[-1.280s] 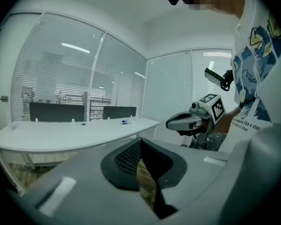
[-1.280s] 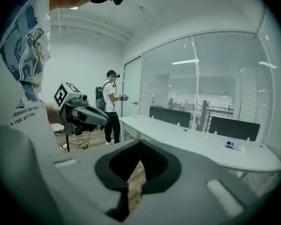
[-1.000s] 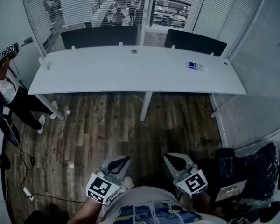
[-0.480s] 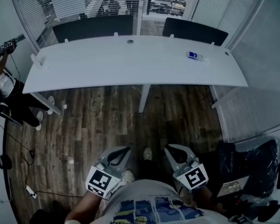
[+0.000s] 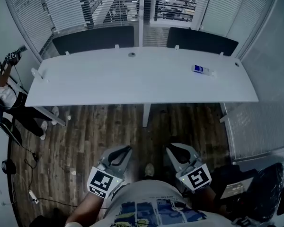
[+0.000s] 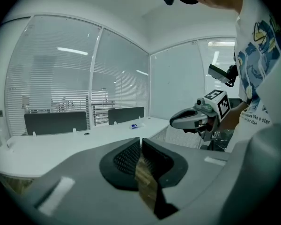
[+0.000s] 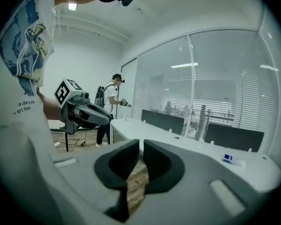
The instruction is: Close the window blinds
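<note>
Room: glass-walled office with a wood floor (image 5: 109, 131); a long white desk (image 5: 132, 79) runs across the far side.
Blinds: blinds (image 5: 61, 8) hang over the glass behind the desk, well apart from both tools; the slats of the centre panels let shapes beyond show through, while the side panels read paler.
Obstruction: the desk and two dark dividers (image 5: 92, 39) along its far edge stand between the wearer and the blinds.
Desk contents: one small blue-and-white item (image 5: 199, 69) towards the right end.
Surroundings: a second person (image 5: 4, 93) stands at the left end of the desk; a cable (image 5: 28, 195) lies on the floor at left; dark bags (image 5: 255, 188) sit at lower right.
Left hand-held gripper (image 5: 125, 149): held low and close to the body; jaws opening, a thin slit between them, nothing inside, nothing touched.
Right hand-held gripper (image 5: 173, 148): beside the left and level with it; jaws drawn almost together, empty, touching nothing.
Markings: a black-and-white square marker (image 5: 101, 191) shows on each cube; the item's label is too small to read; shirt print is only partly legible.
</note>
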Demonstrator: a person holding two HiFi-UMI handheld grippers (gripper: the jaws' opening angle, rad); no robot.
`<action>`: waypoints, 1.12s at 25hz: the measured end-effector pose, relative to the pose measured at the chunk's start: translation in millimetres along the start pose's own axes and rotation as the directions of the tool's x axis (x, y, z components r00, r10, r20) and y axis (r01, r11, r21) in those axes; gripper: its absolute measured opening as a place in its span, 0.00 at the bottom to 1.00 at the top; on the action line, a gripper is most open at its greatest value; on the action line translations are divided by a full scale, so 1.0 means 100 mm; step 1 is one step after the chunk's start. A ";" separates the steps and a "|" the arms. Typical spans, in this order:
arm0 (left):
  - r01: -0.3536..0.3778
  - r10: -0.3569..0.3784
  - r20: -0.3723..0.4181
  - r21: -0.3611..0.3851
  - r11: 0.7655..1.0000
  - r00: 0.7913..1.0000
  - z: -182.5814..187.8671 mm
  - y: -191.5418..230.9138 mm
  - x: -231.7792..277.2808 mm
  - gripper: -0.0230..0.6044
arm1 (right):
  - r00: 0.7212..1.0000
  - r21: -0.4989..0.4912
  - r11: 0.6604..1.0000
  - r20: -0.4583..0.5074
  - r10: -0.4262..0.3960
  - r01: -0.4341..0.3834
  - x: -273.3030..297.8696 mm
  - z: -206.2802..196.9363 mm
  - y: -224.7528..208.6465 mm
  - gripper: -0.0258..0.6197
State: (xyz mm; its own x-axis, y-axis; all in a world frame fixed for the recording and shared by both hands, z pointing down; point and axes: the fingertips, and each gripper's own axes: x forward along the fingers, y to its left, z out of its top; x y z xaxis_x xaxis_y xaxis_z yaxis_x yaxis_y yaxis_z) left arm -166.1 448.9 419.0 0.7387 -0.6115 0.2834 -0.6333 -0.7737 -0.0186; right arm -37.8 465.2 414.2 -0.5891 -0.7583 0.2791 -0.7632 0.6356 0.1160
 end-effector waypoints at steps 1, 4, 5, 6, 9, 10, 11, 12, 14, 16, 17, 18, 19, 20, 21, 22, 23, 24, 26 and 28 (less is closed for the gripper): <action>-0.010 0.010 0.003 0.002 1.000 1.000 0.04 0.02 0.12 0.07 | 1.000 -0.005 1.000 0.003 -0.002 0.002 0.01 -0.01 -0.13 0.07; -0.030 0.030 0.010 -0.002 1.000 1.000 0.11 0.08 0.44 0.08 | 1.000 -0.008 1.000 -0.010 -0.009 0.008 0.05 -0.10 -0.47 0.07; -0.036 0.036 0.011 -0.004 0.999 0.999 0.13 0.09 0.53 0.08 | 1.000 -0.008 1.000 -0.014 -0.010 0.009 0.06 -0.13 -0.57 0.07; -0.043 0.043 0.010 -0.005 0.999 0.999 0.15 0.11 0.61 0.08 | 1.000 -0.008 1.000 -0.017 -0.010 0.010 0.08 -0.16 -0.65 0.07; -0.050 0.050 0.000 -0.002 0.999 0.999 0.22 0.17 0.82 0.08 | 1.000 0.003 1.000 -0.018 -0.025 0.025 0.10 -0.21 -0.89 0.07; -0.049 0.049 -0.007 0.004 0.999 0.999 0.24 0.21 0.89 0.08 | 0.999 0.014 0.999 -0.020 -0.035 0.035 0.12 -0.22 -0.99 0.07; -0.048 0.048 -0.014 0.007 0.999 0.999 0.26 0.26 0.97 0.08 | 0.999 0.027 0.999 -0.023 -0.045 0.046 0.15 -0.23 -1.08 0.07; -0.044 0.045 -0.021 0.008 0.999 0.999 0.28 0.31 1.04 0.08 | 0.998 0.038 0.998 -0.025 -0.054 0.055 0.18 -0.24 -1.18 0.07; -0.037 0.037 -0.026 0.010 0.999 0.999 0.31 0.42 1.16 0.09 | 0.997 0.036 0.997 -0.029 -0.066 0.067 0.26 -0.25 -1.32 0.07; -0.028 0.028 -0.023 0.008 1.000 0.999 0.31 0.54 1.29 0.09 | 0.997 0.034 0.996 -0.035 -0.076 0.077 0.36 -0.27 -1.42 0.07; -0.023 0.023 -0.019 0.005 1.000 1.000 0.32 0.60 1.35 0.09 | 0.996 0.039 0.996 -0.042 -0.079 0.081 0.41 -0.29 -1.46 0.07; -0.018 0.018 -0.014 0.003 1.000 1.000 0.32 0.66 1.41 0.09 | 0.995 0.037 0.996 -0.051 -0.084 0.086 0.47 -0.31 -1.50 0.07; -0.012 0.012 -0.009 0.004 1.000 1.000 0.34 0.73 1.47 0.09 | 0.994 0.033 0.995 -0.060 -0.089 0.091 0.53 -0.32 -1.55 0.07; -0.007 0.007 -0.005 0.007 1.000 1.000 0.35 0.81 1.53 0.09 | 0.994 0.036 0.995 -0.065 -0.093 0.095 0.61 -0.32 -1.60 0.07; -0.003 0.003 -0.004 0.010 1.000 1.000 0.36 0.91 1.59 0.09 | 0.993 0.041 0.994 -0.066 -0.094 0.097 0.70 -0.29 -1.64 0.07; 0.000 0.000 -0.004 0.013 1.000 1.000 0.37 1.01 1.66 0.09 | 0.994 0.043 0.995 -0.064 -0.093 0.096 0.81 -0.25 -1.68 0.07; 0.004 -0.004 -0.006 0.017 1.000 1.000 0.37 1.12 1.74 0.09 | 0.994 0.033 0.995 -0.062 -0.091 0.094 0.91 -0.21 -1.73 0.07; 0.011 -0.011 -0.006 0.021 1.000 1.000 0.39 1.21 1.82 0.09 | 0.994 0.013 0.996 -0.061 -0.092 0.093 1.01 -0.17 -1.78 0.07; 0.032 -0.031 -0.005 0.035 0.999 0.999 0.44 1.39 1.97 0.09 | 0.993 0.003 0.995 -0.060 -0.103 0.103 1.22 -0.08 -1.89 0.07; 0.049 -0.049 -0.010 0.060 0.997 0.999 0.48 1.58 2.06 0.09 | 0.992 0.022 0.993 -0.057 -0.114 0.116 1.43 0.01 -1.96 0.07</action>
State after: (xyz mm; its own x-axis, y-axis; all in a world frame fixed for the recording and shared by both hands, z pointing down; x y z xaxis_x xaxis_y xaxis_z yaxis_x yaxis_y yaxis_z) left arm -102.5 192.5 428.1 0.7664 -0.5714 0.2933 -0.5812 -0.8114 -0.0622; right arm 27.5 232.0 430.5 -0.4818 -0.8166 0.3179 -0.8319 0.5402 0.1268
